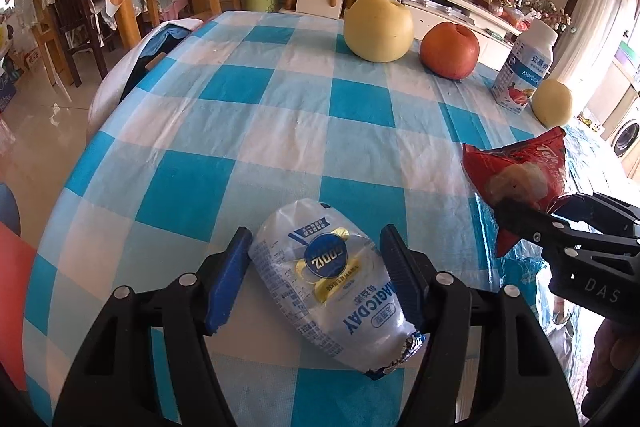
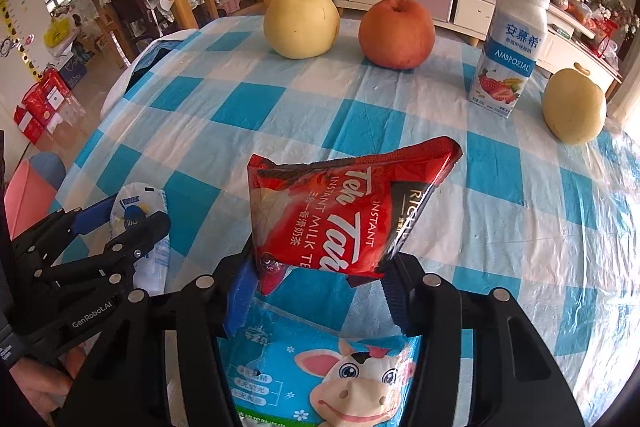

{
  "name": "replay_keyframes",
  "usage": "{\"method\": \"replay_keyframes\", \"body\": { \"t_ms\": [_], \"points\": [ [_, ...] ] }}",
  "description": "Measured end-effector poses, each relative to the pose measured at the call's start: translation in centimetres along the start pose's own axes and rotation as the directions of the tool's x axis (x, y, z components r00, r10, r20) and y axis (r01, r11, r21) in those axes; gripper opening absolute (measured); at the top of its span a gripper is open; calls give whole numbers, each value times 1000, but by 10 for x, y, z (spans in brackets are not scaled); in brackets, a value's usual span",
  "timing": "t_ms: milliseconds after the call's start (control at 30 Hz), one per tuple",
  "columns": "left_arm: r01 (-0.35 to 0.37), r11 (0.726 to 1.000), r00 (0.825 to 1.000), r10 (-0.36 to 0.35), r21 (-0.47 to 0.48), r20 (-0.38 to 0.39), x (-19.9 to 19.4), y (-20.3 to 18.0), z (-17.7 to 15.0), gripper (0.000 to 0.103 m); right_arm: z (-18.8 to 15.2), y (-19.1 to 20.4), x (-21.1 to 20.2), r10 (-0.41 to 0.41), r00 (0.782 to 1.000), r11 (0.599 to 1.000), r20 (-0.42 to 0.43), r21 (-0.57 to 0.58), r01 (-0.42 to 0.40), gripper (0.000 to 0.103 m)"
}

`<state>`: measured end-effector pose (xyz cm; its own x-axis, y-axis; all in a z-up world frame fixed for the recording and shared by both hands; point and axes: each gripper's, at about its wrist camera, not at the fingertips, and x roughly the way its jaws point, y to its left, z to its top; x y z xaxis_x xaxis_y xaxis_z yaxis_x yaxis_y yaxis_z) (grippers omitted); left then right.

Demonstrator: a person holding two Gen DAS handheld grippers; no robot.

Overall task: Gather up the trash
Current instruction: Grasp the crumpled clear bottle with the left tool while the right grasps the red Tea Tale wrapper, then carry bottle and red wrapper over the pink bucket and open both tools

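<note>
Red packet [image 2: 344, 211] reads "INSTANT MILK"; bottle [image 2: 508, 47] "AMBROSIAL".

A clear-and-white crinkled wrapper [image 1: 320, 283] with a round blue logo and a foil-crimped near end lies flat on the checked tabletop [image 1: 248, 115]. To the wrapper's right, a red milk-tea packet [image 2: 344, 211] printed in white lettering is lifted clear of the tabletop, tilted, its sealed top corner pointing up and away. Below the red packet, beside the wrapper, a light blue bag [image 2: 320, 375] with a cartoon cow lies flat
</note>
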<state>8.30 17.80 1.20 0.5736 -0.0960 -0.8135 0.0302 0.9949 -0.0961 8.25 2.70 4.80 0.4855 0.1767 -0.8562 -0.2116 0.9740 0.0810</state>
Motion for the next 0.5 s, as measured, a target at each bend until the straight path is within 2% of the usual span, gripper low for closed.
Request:
{"method": "replay_keyframes", "body": {
  "t_ms": [100,200,333,367,400,500],
  "points": [
    [-19,1000,1000,19,-8,-14,0,3,-2,72,1,6,-8,1,1000,1000,20,-18,-1,55],
    [-59,998,998,60,13,-25,1,1,-5,83,2,12,-17,0,999,999,45,-37,1,55],
    [-86,995,996,87,45,-15,2,-2,-9,83,2,18,-28,9,997,998,72,-57,-5,55],
    [-94,994,995,95,59,-10,2,-4,-10,83,2,20,-30,10,997,998,76,-64,-5,55],
    [-98,992,995,98,74,-1,2,-5,-12,75,1,22,-32,11,997,998,79,-69,-6,55],
    [-77,992,997,76,99,13,-3,-10,-14,63,0,27,-37,16,996,997,89,-78,-9,55]
  ]
}}
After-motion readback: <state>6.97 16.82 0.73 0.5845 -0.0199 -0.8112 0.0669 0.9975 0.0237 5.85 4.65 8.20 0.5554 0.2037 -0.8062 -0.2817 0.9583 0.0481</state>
